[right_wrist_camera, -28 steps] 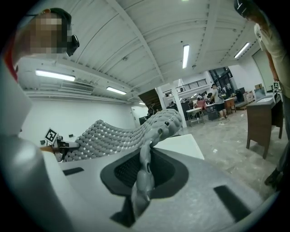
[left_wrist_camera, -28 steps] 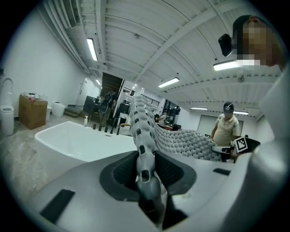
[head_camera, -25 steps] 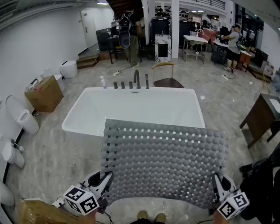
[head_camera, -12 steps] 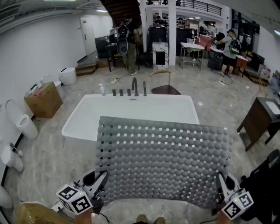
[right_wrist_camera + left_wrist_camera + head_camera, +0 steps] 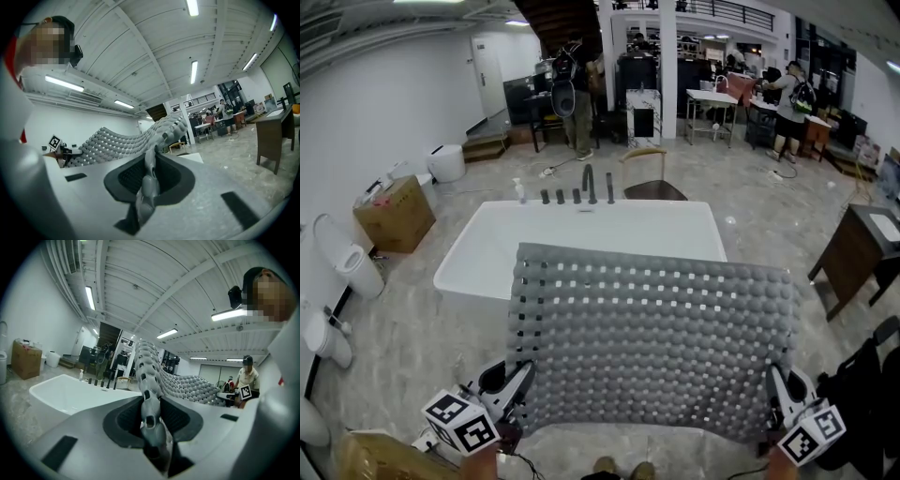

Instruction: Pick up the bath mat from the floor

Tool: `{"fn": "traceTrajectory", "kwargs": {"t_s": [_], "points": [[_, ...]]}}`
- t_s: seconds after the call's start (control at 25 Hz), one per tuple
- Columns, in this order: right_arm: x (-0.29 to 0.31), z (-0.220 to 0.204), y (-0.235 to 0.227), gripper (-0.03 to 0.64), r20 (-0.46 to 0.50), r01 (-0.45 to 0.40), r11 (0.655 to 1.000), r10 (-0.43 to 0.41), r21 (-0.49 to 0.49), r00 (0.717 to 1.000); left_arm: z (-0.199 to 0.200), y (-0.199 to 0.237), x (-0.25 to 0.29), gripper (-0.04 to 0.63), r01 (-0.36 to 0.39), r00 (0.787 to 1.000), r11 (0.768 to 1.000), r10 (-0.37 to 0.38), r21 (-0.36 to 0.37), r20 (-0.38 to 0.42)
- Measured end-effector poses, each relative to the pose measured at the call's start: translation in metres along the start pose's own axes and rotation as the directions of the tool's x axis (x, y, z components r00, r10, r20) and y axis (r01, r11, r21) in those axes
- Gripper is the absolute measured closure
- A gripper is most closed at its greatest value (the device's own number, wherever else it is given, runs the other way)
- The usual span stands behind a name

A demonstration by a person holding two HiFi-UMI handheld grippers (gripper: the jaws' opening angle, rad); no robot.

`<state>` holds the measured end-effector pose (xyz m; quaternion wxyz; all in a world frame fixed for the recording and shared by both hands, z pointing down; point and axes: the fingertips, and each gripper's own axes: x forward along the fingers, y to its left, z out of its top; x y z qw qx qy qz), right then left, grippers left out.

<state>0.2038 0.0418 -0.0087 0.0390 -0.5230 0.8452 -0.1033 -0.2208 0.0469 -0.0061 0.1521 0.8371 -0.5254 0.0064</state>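
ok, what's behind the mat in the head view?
The white bathtub: its far half and the taps on the back rim show above the mat. Most of the tub's near side, and whatever lies inside there, is covered.

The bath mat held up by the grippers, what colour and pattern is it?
The bath mat is grey, covered in rounded bumps with rows of small square holes; clearest in the head view.

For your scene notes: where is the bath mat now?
In the head view, the bath mat is held spread between the left gripper and right gripper, just before the bathtub.
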Motion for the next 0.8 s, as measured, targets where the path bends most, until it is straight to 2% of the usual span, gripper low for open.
{"fn": "traceTrajectory", "kwargs": {"t_s": [0.8], "points": [[0.0054,-0.0035,-0.0095,0.574,-0.024,-0.016,1.000,0.016,-0.004,1.000,-0.0025,-0.0049,0.0020,0.491,-0.020,1.000,1.000,0.020,0.007,-0.023]]}}
